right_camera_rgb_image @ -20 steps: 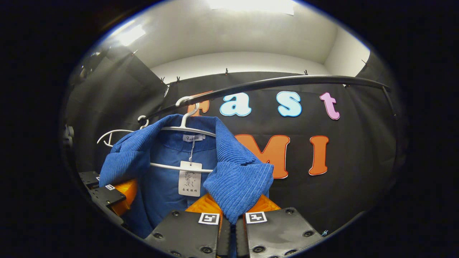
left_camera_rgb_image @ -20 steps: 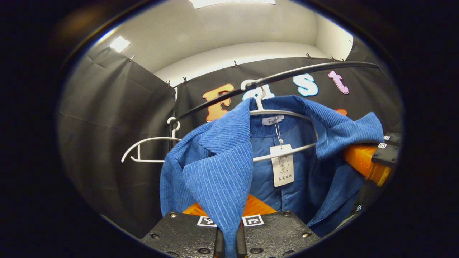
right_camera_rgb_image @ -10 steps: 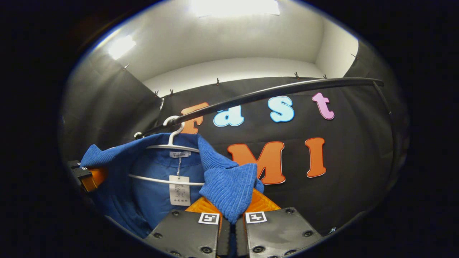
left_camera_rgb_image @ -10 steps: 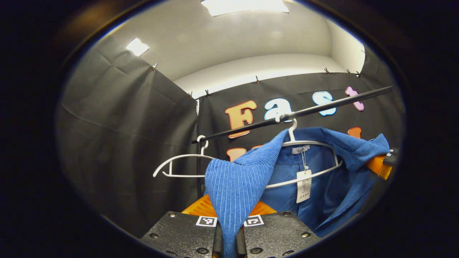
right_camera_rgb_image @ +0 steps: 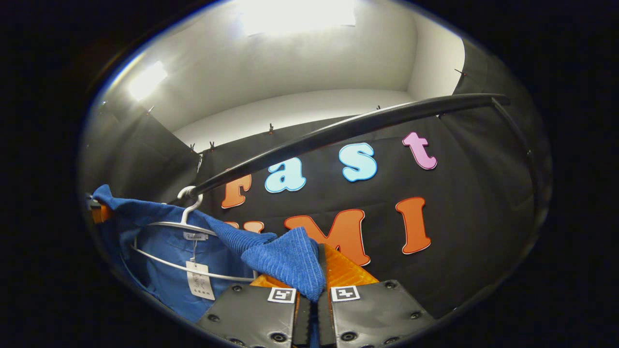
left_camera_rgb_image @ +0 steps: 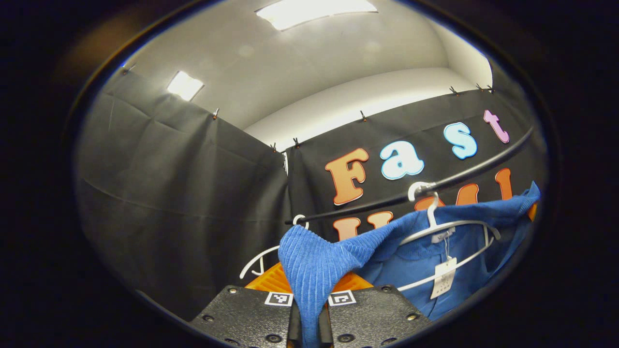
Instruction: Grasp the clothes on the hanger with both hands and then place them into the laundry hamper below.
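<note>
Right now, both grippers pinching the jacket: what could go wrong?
The blue jacket is spread wide but its white hanger sits inside it, hooked on the black rail; pulling down may drag the hanger along. The left gripper and right gripper hold only fabric edges, which might slip.

Blue jacket (right_camera_rgb_image: 285, 258) in hand-held gripper (right_camera_rgb_image: 312, 309)

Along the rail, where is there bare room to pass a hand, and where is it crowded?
Free: the bare rail stretch right of the white hanger, in front of the cloth wall. Crowded: around that hanger, where the blue jacket spreads between both shut grippers, left gripper, right gripper.
</note>
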`<state>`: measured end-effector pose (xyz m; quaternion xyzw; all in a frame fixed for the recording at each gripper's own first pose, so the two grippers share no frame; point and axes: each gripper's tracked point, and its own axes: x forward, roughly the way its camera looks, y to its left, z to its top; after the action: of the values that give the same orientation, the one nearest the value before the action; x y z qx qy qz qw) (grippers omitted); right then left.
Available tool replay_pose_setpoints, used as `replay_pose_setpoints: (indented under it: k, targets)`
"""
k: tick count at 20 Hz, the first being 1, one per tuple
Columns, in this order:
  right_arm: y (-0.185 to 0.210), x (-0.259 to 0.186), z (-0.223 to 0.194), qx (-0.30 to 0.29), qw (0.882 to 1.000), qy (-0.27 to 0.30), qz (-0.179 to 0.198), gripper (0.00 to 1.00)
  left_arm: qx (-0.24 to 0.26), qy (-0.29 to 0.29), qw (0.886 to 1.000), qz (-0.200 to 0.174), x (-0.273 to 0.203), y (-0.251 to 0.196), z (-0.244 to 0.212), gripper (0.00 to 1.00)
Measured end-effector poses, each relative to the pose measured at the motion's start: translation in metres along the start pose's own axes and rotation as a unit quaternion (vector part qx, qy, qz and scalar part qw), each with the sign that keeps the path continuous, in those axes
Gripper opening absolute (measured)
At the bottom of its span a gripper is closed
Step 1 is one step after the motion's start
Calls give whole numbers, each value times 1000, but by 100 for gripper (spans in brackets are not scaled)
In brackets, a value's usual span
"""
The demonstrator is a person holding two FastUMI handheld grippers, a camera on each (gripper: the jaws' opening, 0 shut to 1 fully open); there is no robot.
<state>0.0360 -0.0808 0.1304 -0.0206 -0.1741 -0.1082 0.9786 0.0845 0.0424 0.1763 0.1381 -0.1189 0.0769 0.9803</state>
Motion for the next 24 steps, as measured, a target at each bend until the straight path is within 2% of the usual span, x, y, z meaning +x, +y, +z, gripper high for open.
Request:
replay_pose_setpoints:
  k: [3,5,8,11,14,16,17,18,21,22,24]
  targets:
    - [17,1,14,45,997,-32,54,13,37,2,999,-2,41,13,8,12]
    - [11,7,8,43,997,-30,56,13,50,-4,999,-18,66,10,9,12]
    - [15,8,7,40,997,-27,64,13,36,-11,998,-57,90,9,-3,10]
    - [17,15,7,27,997,-29,72,13,40,-54,992,-103,106,13,10,13]
    - [30,17,9,20,996,-32,83,13,70,-48,990,-112,115,25,-7,11]
    - [34,20,10,12,996,-38,78,13,51,-36,991,-116,113,25,-29,10]
    - [35,20,10,13,996,-39,78,13,33,-28,992,-119,111,25,-41,13]
    - [37,21,11,13,996,-37,78,13,21,-17,993,-119,109,27,-55,10]
    - [33,29,5,7,997,-30,74,13,1,22,993,-117,105,21,-103,10]
    - [35,29,4,8,997,-26,73,13,-16,37,992,-119,98,18,-118,13]
    - [35,31,0,10,997,-19,70,13,-47,51,990,-121,80,15,-143,12]
